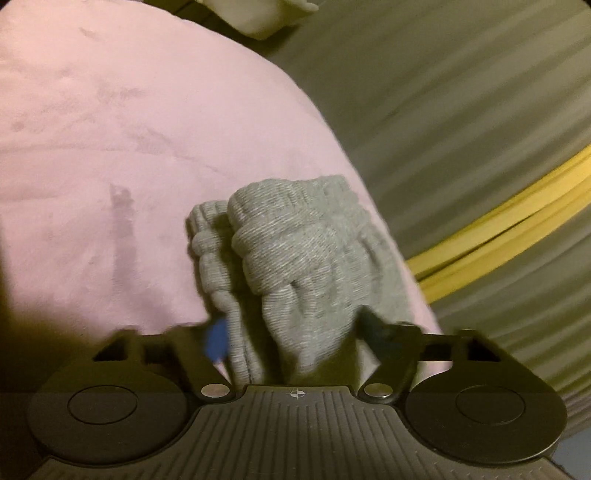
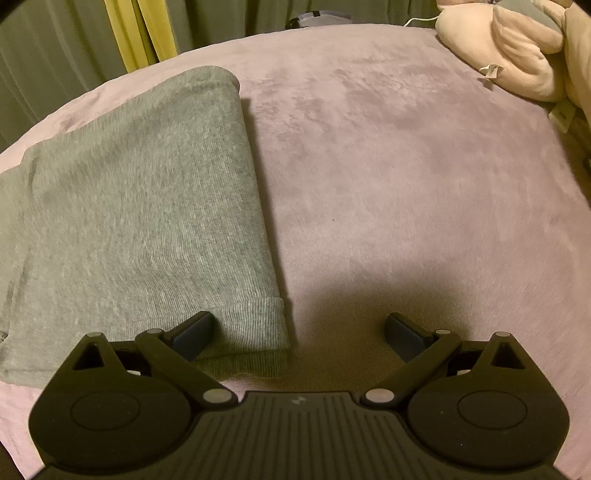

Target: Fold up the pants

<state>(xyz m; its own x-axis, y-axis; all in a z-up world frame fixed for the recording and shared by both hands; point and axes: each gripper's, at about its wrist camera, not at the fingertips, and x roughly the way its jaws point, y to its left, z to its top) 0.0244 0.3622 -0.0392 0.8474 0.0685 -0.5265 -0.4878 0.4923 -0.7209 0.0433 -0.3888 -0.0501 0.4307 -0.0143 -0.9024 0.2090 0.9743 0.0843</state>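
Grey knit sweatpants (image 2: 140, 206): lying folded lengthwise on the pink fleece blanket (image 2: 406, 166), long axis running away from the right gripper (image 2: 299, 334) toward the green-and-yellow curtain (image 2: 122, 33). Ribbed cuff (image 2: 255, 325) at the near end of the pants, just ahead of the right gripper and offset to its left; left finger (image 2: 192, 332) hovering over or touching the cuff, right finger (image 2: 406, 336) over bare blanket beside the pants. Jaws there spread wide, gripping nothing.

Left gripper (image 1: 291, 332) clenched on a bunched, gathered ribbed part of the same pants (image 1: 295, 251), probably the elastic waistband or another cuff; cloth rising between the fingers, blue pad (image 1: 218, 339) just visible against it. Picture blurred, so exact contact hard to tell.

Judgement: right gripper nearer the free cuff; a slight shift left toward the pants needed so both fingers straddle the cuff edge before closing. Then cuff end likely to be carried along the long axis to meet the far end.

No brand, label or legible writing anywhere. Beige plush pillow (image 2: 509, 48) well beyond the pants, at the blanket's far right.
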